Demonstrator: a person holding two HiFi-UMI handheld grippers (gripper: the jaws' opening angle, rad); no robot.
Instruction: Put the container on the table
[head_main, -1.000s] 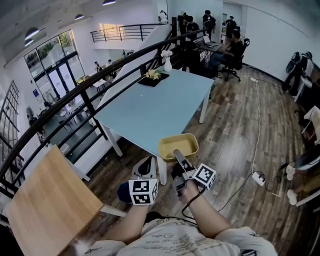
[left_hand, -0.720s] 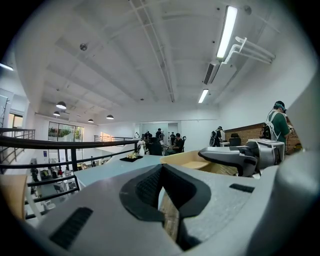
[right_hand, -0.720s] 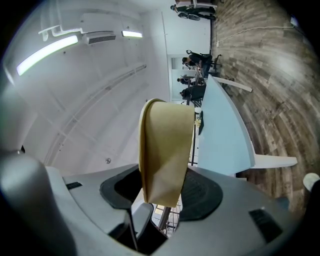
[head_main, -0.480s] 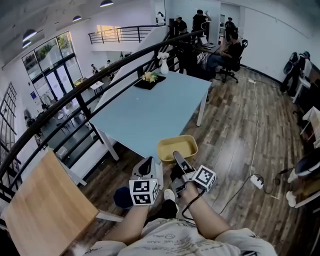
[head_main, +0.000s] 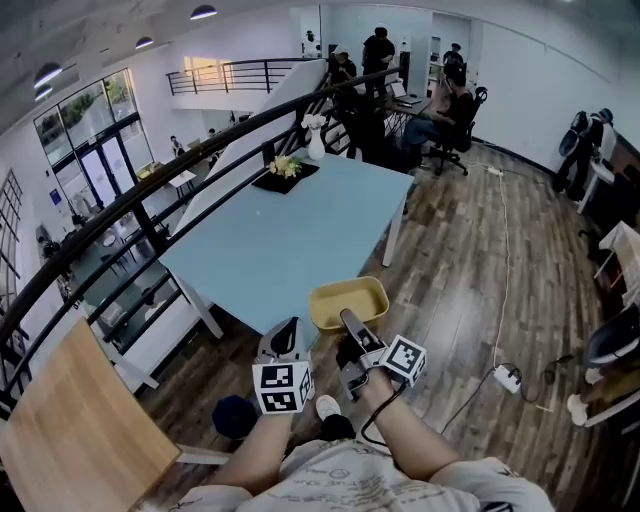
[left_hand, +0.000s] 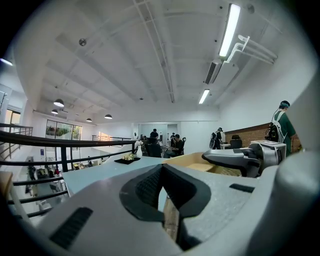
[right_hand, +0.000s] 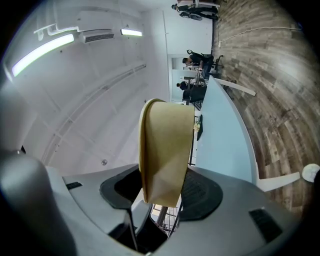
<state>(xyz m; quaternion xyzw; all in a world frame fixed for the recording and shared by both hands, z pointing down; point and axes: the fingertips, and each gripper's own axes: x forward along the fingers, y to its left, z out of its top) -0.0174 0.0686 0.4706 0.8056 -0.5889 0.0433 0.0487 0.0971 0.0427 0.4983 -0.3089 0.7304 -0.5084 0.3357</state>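
Clamping a shallow tan rectangular container (head_main: 348, 300), the right gripper (head_main: 347, 320) is holding it beside a pale blue table (head_main: 290, 230); the left gripper (head_main: 289, 330) is hanging closed, empty.

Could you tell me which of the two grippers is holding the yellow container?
The right gripper: its jaws clamp the container, while the left gripper is shut and empty.

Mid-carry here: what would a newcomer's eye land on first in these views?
A yellow container, pinched by its rim in the tongs of the right gripper, hangs at the near corner of the light blue table. At the table's far end stand a white vase and flowers on a dark tray; a black railing curves along its left side.
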